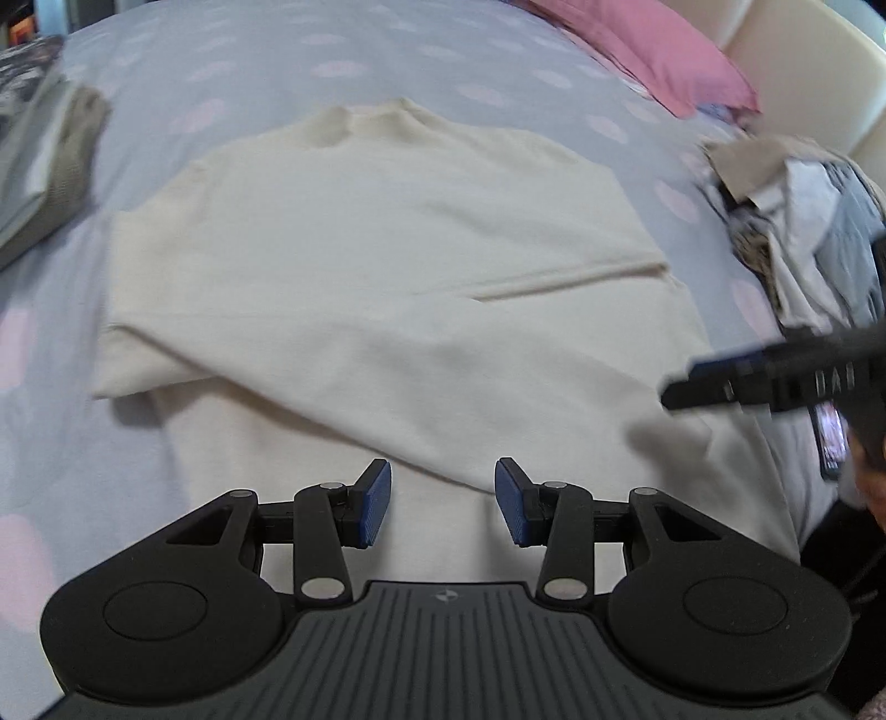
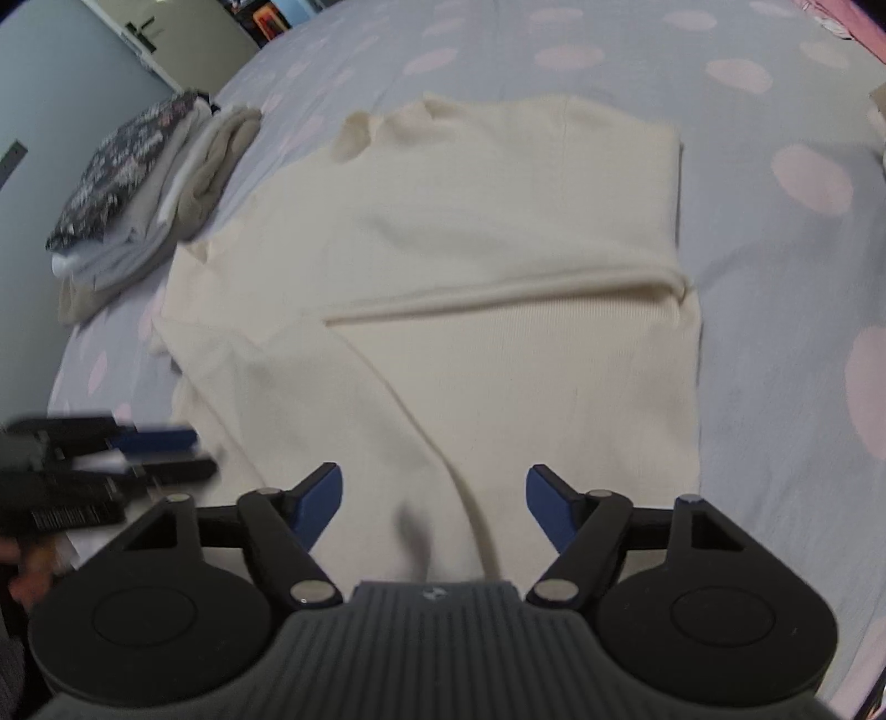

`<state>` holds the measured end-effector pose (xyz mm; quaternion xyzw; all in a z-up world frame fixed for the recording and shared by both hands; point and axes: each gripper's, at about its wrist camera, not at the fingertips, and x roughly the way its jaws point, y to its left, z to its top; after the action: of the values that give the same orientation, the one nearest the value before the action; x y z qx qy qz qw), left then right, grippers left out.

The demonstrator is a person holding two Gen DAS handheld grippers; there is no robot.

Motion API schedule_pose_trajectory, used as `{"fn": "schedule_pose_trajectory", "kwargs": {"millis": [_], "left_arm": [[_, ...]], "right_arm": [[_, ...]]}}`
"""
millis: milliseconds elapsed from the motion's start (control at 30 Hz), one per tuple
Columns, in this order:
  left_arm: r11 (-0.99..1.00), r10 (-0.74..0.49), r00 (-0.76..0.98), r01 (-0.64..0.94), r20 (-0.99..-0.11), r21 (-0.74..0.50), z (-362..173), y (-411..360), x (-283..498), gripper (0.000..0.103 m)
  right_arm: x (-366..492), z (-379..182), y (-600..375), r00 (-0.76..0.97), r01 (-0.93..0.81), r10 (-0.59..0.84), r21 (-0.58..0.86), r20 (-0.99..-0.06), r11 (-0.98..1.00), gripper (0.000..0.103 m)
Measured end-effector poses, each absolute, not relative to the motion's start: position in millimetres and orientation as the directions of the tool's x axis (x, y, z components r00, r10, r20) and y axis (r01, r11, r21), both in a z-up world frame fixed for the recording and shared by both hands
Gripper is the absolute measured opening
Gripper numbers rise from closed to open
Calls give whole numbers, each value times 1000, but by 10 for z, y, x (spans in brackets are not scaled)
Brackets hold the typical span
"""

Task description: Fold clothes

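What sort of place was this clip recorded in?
Most likely a bedroom. The cream knit sweater lies on a lilac bedspread with pink dots, a pink pillow sits at its far end, and a stack of folded clothes waits alongside.

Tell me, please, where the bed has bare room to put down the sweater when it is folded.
Bare sheet lies to the right of the cream sweater, and more beyond its collar toward the pink pillow. The folded stack crowds the left side. The unfolded heap crowds the far right.
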<state>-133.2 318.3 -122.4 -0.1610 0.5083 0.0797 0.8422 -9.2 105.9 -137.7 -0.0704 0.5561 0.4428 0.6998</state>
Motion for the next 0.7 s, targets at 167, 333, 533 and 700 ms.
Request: {"fn": "schedule_pose_trajectory", "kwargs": {"millis": [167, 333, 533, 700], "left_arm": [[913, 26, 487, -367, -873, -177, -1127, 3447, -1415, 39], [876, 78, 500, -447, -863, -180, -1047, 3735, -1506, 42], [845, 121, 486, -508, -866, -167, -1047, 3931, -1566, 42], [839, 137, 481, -521, -866, -157, -1039, 3976, -1605, 42]], "right_arm": [[-241, -1528, 1093, -58, -731, 487, 369, -872, 573, 45], [-186, -1343, 1118, -45, -747, 537, 385, -843, 542, 11], [-88, -742, 1262, -22, -776, 637, 415, -771, 475, 5], [22, -291, 1437, 53, -814, 659, 350, -750, 463, 10]]}}
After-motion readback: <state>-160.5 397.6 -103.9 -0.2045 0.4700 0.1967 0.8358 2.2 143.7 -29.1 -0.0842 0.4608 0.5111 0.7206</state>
